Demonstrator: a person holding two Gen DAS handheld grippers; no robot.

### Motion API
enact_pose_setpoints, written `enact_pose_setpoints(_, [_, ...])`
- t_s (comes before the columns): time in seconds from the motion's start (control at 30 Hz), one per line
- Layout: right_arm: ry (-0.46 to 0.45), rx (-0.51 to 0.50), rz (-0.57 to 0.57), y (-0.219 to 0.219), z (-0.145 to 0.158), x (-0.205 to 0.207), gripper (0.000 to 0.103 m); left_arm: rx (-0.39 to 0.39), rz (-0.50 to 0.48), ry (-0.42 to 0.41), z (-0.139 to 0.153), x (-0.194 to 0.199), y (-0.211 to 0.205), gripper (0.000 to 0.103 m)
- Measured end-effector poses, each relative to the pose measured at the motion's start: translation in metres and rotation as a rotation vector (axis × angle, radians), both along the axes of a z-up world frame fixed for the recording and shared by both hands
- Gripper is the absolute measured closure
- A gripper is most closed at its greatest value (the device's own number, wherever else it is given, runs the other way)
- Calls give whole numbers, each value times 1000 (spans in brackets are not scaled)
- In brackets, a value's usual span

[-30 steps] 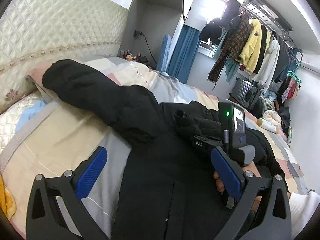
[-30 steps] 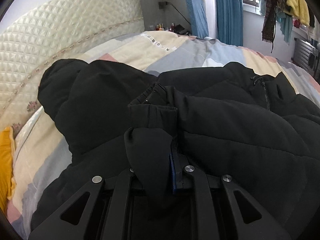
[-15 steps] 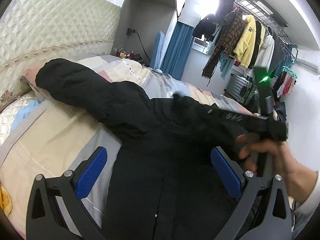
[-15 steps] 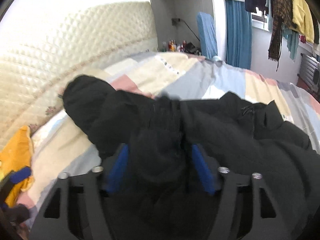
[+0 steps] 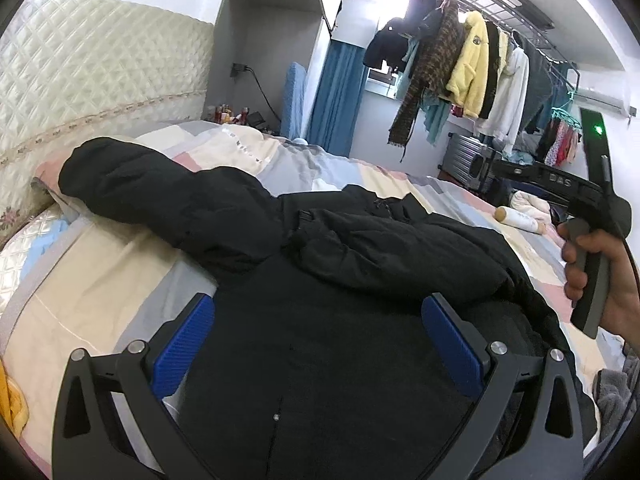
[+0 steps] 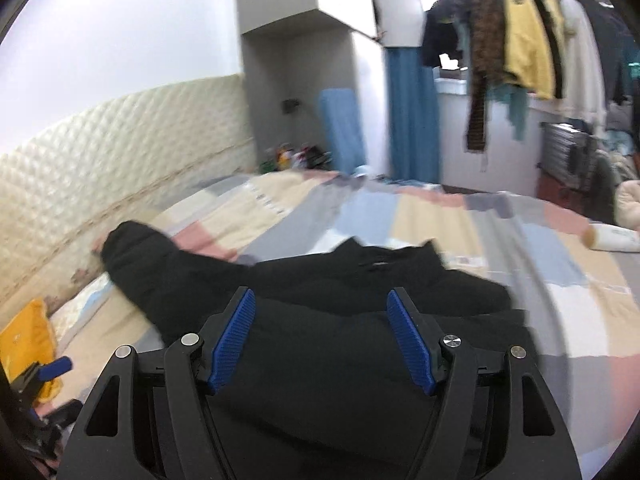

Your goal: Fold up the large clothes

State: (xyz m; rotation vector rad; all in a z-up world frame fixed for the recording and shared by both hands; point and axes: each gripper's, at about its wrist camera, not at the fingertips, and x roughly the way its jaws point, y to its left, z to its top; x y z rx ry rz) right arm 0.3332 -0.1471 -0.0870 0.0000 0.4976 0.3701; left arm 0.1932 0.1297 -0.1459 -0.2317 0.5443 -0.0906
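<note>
**Both tools spread, black coat flat on the bed**

Nearest in my left wrist view: left gripper [image 5: 318, 336], blue pads wide apart, nothing between them, hovering over the lower body of the black coat [image 5: 328, 320]. I see no fabric touching either pad.

Right wrist view is motion-blurred. Right gripper [image 6: 320, 334] also has its pads apart, with only coat surface visible behind the gap; nothing pinched.

Right hand [image 5: 596, 272] shows at the right edge of the left view, raised above the bed, fingers wrapped round the grey handle, the tool body pointing up and leftward with a green light lit on top. It is clear of the coat.

Coat lies across the patchwork bedspread [image 5: 104, 280]. One sleeve [image 5: 152, 192] stretches out toward the quilted headboard [image 5: 100, 80], its cuff resting on a pillow edge. The other sleeve [image 5: 392, 252] is folded across the chest. Collar and zip sit on the far side.

Beyond the coat, a white bottle [image 5: 518, 220] lies on the bedspread near the right edge. Further back: blue curtain [image 5: 336, 96], and a rail of hanging clothes [image 5: 472, 68] against the window wall
</note>
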Motion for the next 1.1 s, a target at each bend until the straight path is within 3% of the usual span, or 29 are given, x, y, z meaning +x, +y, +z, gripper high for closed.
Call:
enact_pose_setpoints(0.17, [2,32,-127,-62,-10,-4,36,-36,-15,11,0,1,-5,0])
enact_pose_setpoints(0.33, [54,3,-225,-111,-44,0,36,-22,-24,8,0,0,-18,0])
enact_pose_setpoints(0.63, [197,45,-263,-159,-107,2,36,17,-11,32,-9,12,-35,0])
enact_pose_setpoints(0.87, [251,-114,-199,-149,-132,-1,36,23,12,64,-17,19,-37,0])
enact_pose_setpoints(1.1, [228,-277,-182,-129,-152,5,36,-10,31,93,-23,21,-32,0])
